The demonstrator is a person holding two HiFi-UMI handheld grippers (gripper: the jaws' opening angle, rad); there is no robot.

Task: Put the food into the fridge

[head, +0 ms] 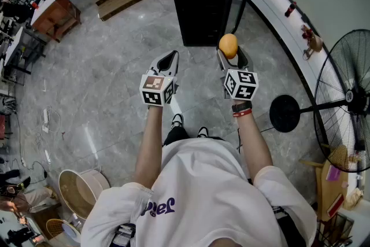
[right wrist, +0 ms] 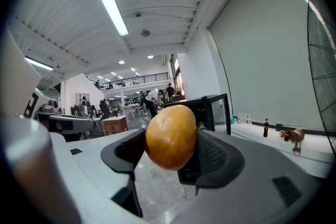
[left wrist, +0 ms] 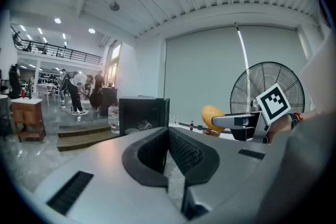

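1 orange oval fruit (right wrist: 170, 134) pinched in right claw (right wrist: 169, 152), long axis near upright, left claw (left wrist: 168, 136) pressed together, fridge (head: 202, 14) ahead, door open

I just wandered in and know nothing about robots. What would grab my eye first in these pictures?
First, the round orange fruit pinched in the right gripper, held out in front of the person. Just ahead stands a small black fridge with its door open. A big black pedestal fan stands off to the right.
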